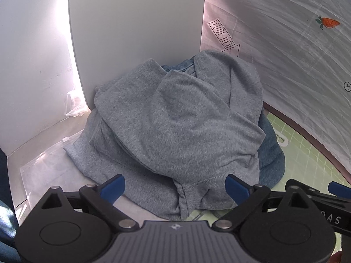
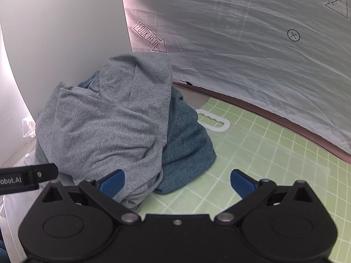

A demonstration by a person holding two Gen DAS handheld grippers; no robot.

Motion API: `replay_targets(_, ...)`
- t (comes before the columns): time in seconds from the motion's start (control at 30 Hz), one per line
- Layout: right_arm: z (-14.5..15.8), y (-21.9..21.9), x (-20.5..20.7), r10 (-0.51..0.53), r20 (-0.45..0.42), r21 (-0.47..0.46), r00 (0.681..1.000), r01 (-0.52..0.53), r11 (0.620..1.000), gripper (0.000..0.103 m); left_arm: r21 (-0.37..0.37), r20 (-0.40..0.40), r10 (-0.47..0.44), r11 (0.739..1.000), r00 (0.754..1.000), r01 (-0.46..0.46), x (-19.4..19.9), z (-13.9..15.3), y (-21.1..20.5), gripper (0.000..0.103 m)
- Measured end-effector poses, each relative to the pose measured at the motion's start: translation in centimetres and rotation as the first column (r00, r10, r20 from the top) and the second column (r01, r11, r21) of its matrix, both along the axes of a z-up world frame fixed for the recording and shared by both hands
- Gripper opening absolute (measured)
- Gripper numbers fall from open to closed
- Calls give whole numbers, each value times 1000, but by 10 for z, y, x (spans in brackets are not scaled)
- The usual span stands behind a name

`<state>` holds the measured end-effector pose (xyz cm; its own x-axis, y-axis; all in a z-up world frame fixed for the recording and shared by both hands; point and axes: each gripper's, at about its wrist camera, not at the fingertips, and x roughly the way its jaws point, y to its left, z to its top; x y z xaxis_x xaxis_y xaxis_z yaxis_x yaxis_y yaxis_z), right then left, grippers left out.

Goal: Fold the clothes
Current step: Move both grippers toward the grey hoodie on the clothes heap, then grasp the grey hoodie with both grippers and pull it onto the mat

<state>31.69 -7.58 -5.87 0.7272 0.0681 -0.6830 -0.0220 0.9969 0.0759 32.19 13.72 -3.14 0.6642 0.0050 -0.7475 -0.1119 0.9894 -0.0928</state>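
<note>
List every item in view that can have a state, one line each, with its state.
Grey garment: crumpled in a heap, unfolded, on top of the pile.
Blue garment: bunched up, mostly under the grey one, resting on the mat.
Green grid mat: lying flat, partly covered by the pile.
Left gripper: open, empty, at the grey garment's near edge.
Right gripper: open, empty, low over the mat.

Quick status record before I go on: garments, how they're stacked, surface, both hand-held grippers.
top garment: light grey shirt, crumpled, unfolded
under it: darker blue-grey garment, showing at the pile's right side
surface: green grid mat, with the pile partly on it
backdrop: white printed sheet behind the pile
left hand-held gripper: open, its tips either side of the grey shirt's near hem
right hand-held gripper: open, holding nothing
</note>
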Motion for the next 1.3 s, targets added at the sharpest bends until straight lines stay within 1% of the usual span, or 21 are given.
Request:
replay_targets(0.1, -4, 2, 25, 20, 4, 6, 1000, -20, 1000, 103, -9, -16, 5, 1000, 1000, -5, 25, -11, -4, 85)
replay_targets(0.17, -7, 5, 44, 40, -1, 8, 999, -40, 999, 103, -24, -30, 16, 1000, 999, -16, 42, -17, -5, 77)
replay_targets(0.23, -12, 7, 64, 55, -11, 25, 998, -54, 998, 102, -41, -43, 25, 999, 999, -27, 57, -22, -5, 72)
replay_targets(0.3, -17, 10, 80, 72, -28, 63, 997, -70, 996, 98, -48, -49, 41, 998, 998, -43, 68, -26, -6, 71)
replay_targets(0.33, -21, 11, 87, 84, -38, 86, 996, -80, 993, 91, -51, -46, 50, 997, 998, -53, 73, -28, -7, 69)
replay_targets(0.37, -24, 13, 93, 95, -49, 110, 994, -90, 990, 84, -53, -40, 57, 997, 998, -60, 75, -28, -7, 64)
replay_targets(0.4, -28, 14, 100, 107, -59, 133, 992, -99, 986, 81, -50, -33, 62, 997, 998, -64, 76, -28, -9, 61)
replay_targets(0.47, -35, 17, 113, 132, -78, 180, 988, -116, 977, 60, -41, -19, 65, 997, 998, -66, 76, -27, -12, 55)
replay_targets(0.5, -38, 19, 119, 146, -88, 204, 985, -125, 971, 53, -33, -13, 66, 997, 998, -67, 76, -26, -14, 54)
replay_targets(0.53, -42, 21, 122, 165, -99, 230, 981, -139, 963, 33, -25, -8, 68, 997, 998, -68, 75, -25, -15, 50)
replay_targets(0.57, -43, 22, 123, 181, -98, 256, 979, -150, 955, 18, -19, -4, 69, 997, 998, -69, 74, -24, -16, 44)
replay_targets(0.6, -42, 23, 121, 193, -91, 251, 977, -165, 954, 11, -16, 2, 69, 997, 998, -69, 73, -22, -16, 40)
replay_targets(0.63, -40, 24, 118, 201, -83, 246, 976, -176, 953, 7, -15, 6, 72, 997, 997, -72, 71, -20, -16, 29)
replay_targets(0.7, -32, 12, 97, 177, -55, 239, 983, -159, 958, 4, -21, 11, 83, 996, 996, -83, 67, -15, -15, 17)
replay_targets(0.73, -28, 6, 87, 164, -41, 236, 986, -150, 960, 4, -26, 14, 89, 996, 996, -89, 64, -12, -14, 8)
replay_targets(0.77, -24, 0, 76, 152, -26, 232, 988, -141, 962, 4, -32, 20, 92, 995, 996, -92, 61, -9, -13, 4)
replay_targets(0.93, -3, -29, 25, 89, 45, 217, 995, -97, 971, 3, -48, 88, 32, 998, 996, -28, 35, 20, -25, 2)
replay_targets(1.03, 9, -46, -6, 52, 89, 210, 995, -70, 975, 3, -61, 126, -24, 998, 992, 32, 13, 42, -44, 2)
replay_targets(1.1, 17, -58, -26, 27, 118, 206, 993, -51, 977, 3, -67, 152, -71, 994, 986, 82, -9, 59, -64, 2)
replay_targets(1.17, 21, -77, -55, -8, 132, 201, 991, -19, 979, 2, -46, 171, -117, 991, 978, 127, -33, 74, -87, 2)
replay_targets(1.3, 22, -123, -123, -94, 138, 191, 986, 67, 979, 2, -59, 174, -214, 972, 961, 227, -90, 79, -142, 2)
